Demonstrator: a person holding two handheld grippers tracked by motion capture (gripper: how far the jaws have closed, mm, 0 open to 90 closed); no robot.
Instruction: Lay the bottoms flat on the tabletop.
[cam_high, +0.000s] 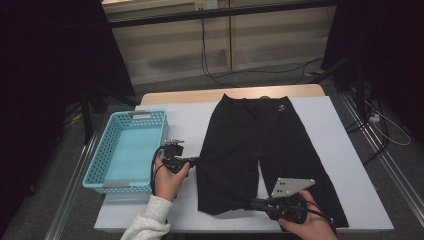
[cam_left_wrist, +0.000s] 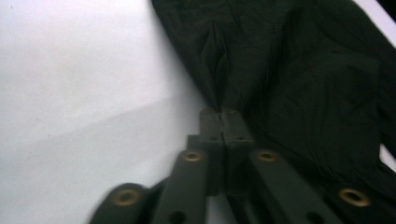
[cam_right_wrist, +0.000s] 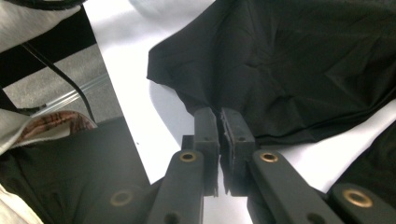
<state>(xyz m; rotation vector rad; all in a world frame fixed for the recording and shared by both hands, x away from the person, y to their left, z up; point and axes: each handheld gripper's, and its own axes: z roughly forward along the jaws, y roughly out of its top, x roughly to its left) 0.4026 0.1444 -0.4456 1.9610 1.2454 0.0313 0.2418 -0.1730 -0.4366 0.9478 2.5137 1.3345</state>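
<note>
A pair of black shorts (cam_high: 265, 140) lies flat on the white table (cam_high: 185, 125), waistband at the far side. My left gripper (cam_high: 199, 160) comes in from the left and pinches the outer edge of the left leg. In the left gripper view the jaws (cam_left_wrist: 223, 114) are together on a fold of the shorts (cam_left_wrist: 303, 93). My right gripper (cam_high: 250, 202) holds the hem of that same leg near the table's front edge. In the right gripper view its jaws (cam_right_wrist: 219, 116) clamp the hem of the shorts (cam_right_wrist: 289, 60), with a thin slit between them.
A light blue plastic basket (cam_high: 100, 155) stands on the table's left side, close to my left hand. A grey floor with cables and dark stands surrounds the table. A sleeve and the table's front edge appear in the right gripper view.
</note>
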